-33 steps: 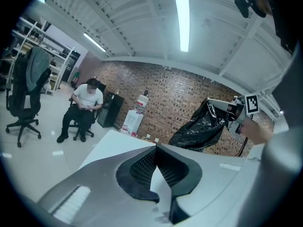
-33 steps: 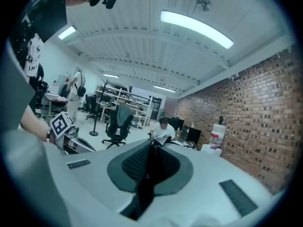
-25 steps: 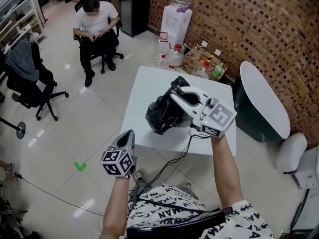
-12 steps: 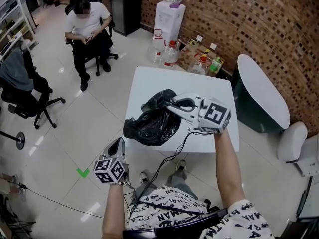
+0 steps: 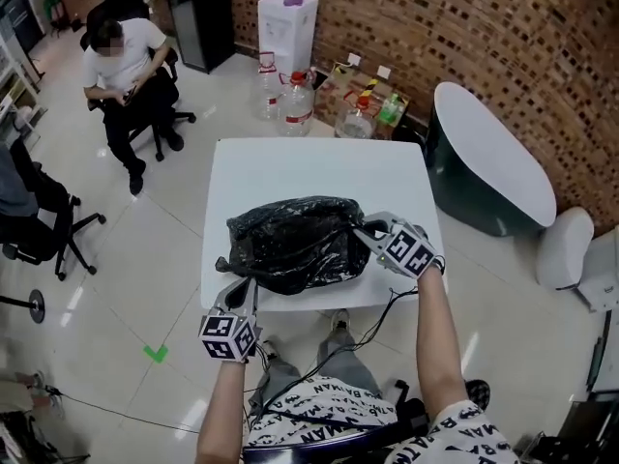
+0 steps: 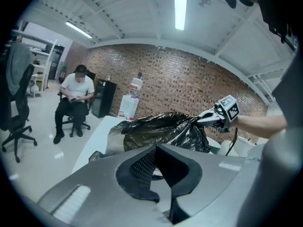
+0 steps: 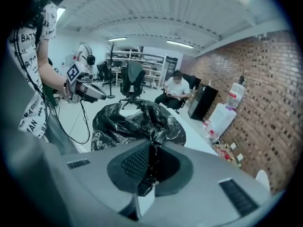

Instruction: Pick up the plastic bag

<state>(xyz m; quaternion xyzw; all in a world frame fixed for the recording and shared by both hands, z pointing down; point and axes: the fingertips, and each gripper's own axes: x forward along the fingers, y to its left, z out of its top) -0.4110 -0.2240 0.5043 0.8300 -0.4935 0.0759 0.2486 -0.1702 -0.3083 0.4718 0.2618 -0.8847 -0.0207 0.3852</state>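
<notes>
A crumpled black plastic bag (image 5: 290, 245) lies on the front half of the white square table (image 5: 309, 167). My right gripper (image 5: 366, 232) is at the bag's right end and is shut on a pinch of its film; in the right gripper view the black film (image 7: 132, 122) runs into the closed right gripper (image 7: 150, 145). My left gripper (image 5: 235, 288) is low at the table's front left edge, just short of the bag's left corner. The left gripper (image 6: 156, 148) has its jaws together with nothing between them, and the bag (image 6: 161, 129) lies just ahead of it.
A person (image 5: 121, 61) sits on a chair at the back left. A water dispenser (image 5: 287, 17) and big bottles (image 5: 295, 104) stand behind the table. A dark tub with a white top (image 5: 488, 172) is to the right, an office chair (image 5: 29, 220) to the left.
The right gripper came down with the bag, which hung in the air before and now rests spread on the table. The left gripper moved in to the table's front edge by the bag.
</notes>
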